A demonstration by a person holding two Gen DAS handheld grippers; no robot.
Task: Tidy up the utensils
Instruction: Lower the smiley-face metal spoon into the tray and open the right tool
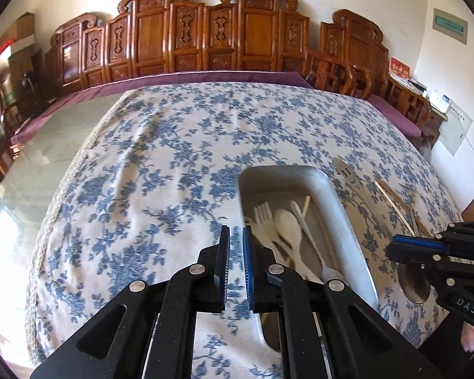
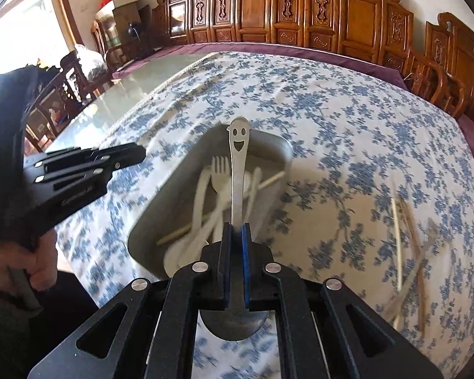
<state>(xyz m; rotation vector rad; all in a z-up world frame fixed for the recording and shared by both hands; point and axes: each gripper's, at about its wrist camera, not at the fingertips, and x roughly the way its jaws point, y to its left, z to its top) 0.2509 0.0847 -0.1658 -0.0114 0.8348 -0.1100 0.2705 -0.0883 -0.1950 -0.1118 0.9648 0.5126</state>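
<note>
Right fingers (image 2: 246, 240) pinch your steel spoon (image 2: 239, 170) at its neck, handle out over the tray (image 2: 278, 150); left gripper (image 1: 236, 240) nearly closed, empty, beside the tray. Risk: thin neck pivots, spoon drops outside the tray.

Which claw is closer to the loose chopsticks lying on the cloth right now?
Right. The right claw, clamping the smiley spoon, is beside the chopsticks; the left claw is across the metal tray.
</note>
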